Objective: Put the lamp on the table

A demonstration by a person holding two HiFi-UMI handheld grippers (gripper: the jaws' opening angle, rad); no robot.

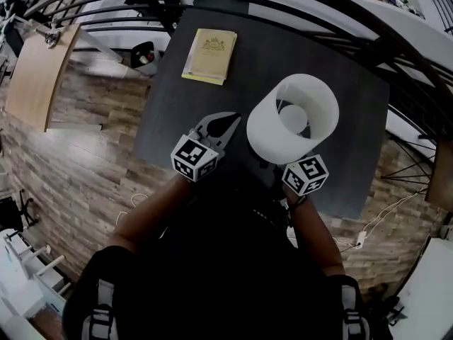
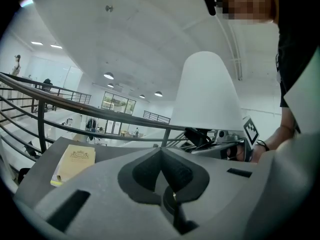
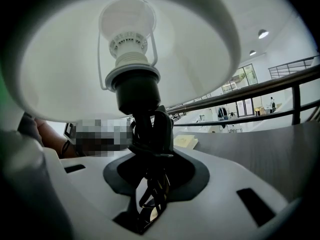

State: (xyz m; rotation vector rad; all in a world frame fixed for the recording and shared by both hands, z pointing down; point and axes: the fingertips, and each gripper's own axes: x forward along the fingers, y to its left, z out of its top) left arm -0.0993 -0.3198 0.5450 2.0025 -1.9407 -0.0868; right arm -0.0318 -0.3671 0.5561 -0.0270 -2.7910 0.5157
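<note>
The lamp, with a white drum shade (image 1: 294,119), hangs over the right part of the dark table (image 1: 177,112). My right gripper (image 3: 150,151) is shut on its black stem (image 3: 150,126), which has cord wound round it; the bulb (image 3: 125,24) and the inside of the shade fill the view above. From the head view the right gripper (image 1: 287,165) is mostly hidden under the shade. My left gripper (image 1: 225,122) is just left of the lamp, shut with nothing in it. In the left gripper view the gripper (image 2: 161,151) shows its pads meeting, with the shade (image 2: 207,91) to the right.
A yellow book (image 1: 209,55) lies at the far side of the table, left of centre. A dark metal railing (image 1: 297,6) curves behind the table. Wood floor (image 1: 85,154) surrounds it, with a wooden board (image 1: 39,69) at left and a white cable (image 1: 375,222) at right.
</note>
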